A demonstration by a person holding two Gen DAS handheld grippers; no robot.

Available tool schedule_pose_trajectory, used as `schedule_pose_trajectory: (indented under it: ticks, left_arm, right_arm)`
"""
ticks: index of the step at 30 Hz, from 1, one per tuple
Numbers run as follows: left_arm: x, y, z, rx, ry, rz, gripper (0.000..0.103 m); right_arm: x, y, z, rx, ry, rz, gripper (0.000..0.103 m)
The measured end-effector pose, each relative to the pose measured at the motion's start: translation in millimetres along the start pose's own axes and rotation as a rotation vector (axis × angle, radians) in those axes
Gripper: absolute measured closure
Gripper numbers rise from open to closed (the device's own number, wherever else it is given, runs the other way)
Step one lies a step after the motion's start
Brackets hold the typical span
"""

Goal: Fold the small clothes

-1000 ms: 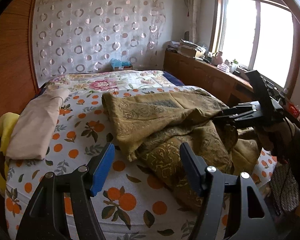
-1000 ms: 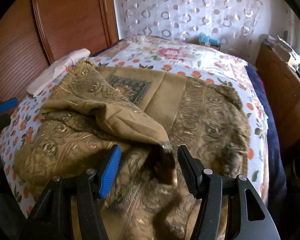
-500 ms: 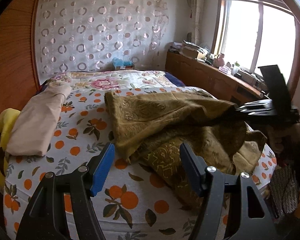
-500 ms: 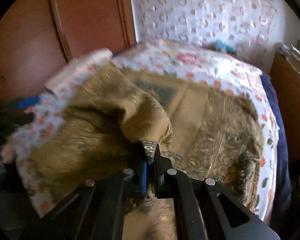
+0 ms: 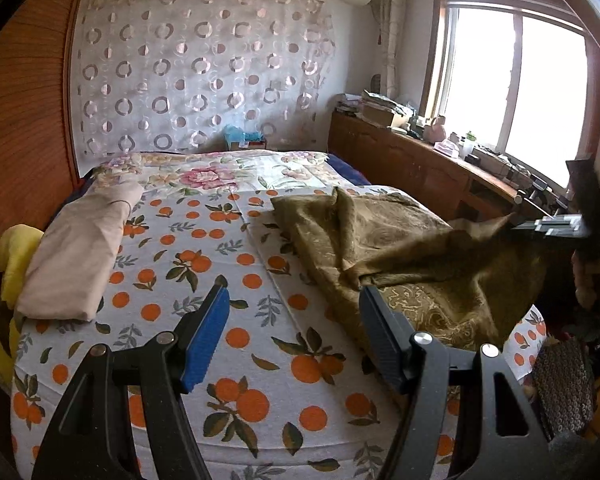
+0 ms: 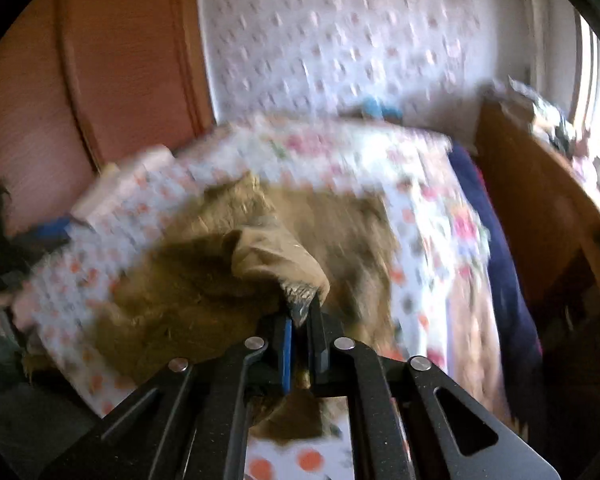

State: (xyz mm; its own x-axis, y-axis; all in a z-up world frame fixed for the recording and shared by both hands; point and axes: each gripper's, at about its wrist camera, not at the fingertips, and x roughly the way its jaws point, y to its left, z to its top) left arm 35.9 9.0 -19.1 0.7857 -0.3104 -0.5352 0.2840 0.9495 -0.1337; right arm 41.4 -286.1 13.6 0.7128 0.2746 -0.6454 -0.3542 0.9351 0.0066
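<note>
The right gripper (image 6: 300, 320) is clenched on a corner of the olive cloth (image 5: 380, 240), bunched toward the bed's (image 5: 228, 344) 3 o'clock side; draw it taut and low; the released left gripper (image 5: 292, 336) should pin the near edge.

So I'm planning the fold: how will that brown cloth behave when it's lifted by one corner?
Probably floppy: the brown cloth sags from the right gripper into loose folds, keeping no shape. It looks thin and fairly light, since a small pinch of its corner lifts part of it. It may drag rather than slide cleanly, as most of it lies bunched on the bed.
</note>
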Motion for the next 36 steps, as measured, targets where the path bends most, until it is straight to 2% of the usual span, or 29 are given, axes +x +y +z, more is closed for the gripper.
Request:
schedule_pose_trajectory:
  ticks: [2,5,7,8,13,17,19,22,25,29,30,31,36]
  left_arm:
    - [2.9,-2.4,-1.0,0.002,0.004,-0.004,0.035]
    - [7.6,-4.4,-1.5,0.009,0.017,-0.003,0.035]
    - [9.8,-6.1,-3.1,0.012,0.024,0.0,0.035]
    - [9.8,-6.0,-4.3,0.011,0.026,0.0,0.035]
    - [9.8,-6.5,-4.4,0.011,0.025,-0.001,0.035]
    - [9.6,-5.9,-4.8,0.011,0.026,-0.002,0.035]
    - [9.6,-5.6,-4.7,0.011,0.027,0.0,0.035]
    - [9.9,-4.6,-6.1,0.002,0.029,0.002,0.035]
    - [8.8,-2.3,-7.1,-0.006,0.027,0.003,0.035]
    - [7.4,0.6,-8.9,-0.011,0.023,0.003,0.035]
    - [7.2,1.1,-9.2,-0.013,0.023,0.001,0.035]
    - [6.9,2.0,-9.4,-0.014,0.023,0.002,0.035]
    - [6.9,4.2,-10.1,-0.017,0.026,0.002,0.035]
  right_arm:
    - [14.3,-8.7,-13.0,0.008,0.048,-0.083,0.086]
    - [20.2,-9.9,-22.3,0.017,0.052,-0.093,0.077]
    - [17.9,-3.9,-22.6,0.017,0.026,-0.083,0.053]
    - [17.8,0.2,-20.2,0.015,0.011,-0.071,0.052]
    - [16.4,20.1,-12.1,-0.041,-0.038,0.016,0.052]
    - [46.4,51.5,-2.6,-0.114,-0.015,0.072,0.052]
    - [62.5,68.8,-0.4,-0.144,0.009,0.129,0.052]
    - [85.5,91.0,4.7,-0.179,0.044,0.203,0.063]
    - [111.7,109.8,11.1,-0.211,0.082,0.236,0.069]
    - [135.5,128.5,21.0,-0.27,0.083,0.201,0.07]
    - [136.7,131.9,23.0,-0.288,0.078,0.199,0.074]
    - [138.6,134.1,24.5,-0.299,0.081,0.203,0.084]
    - [147.0,150.6,30.6,-0.354,0.091,0.169,0.085]
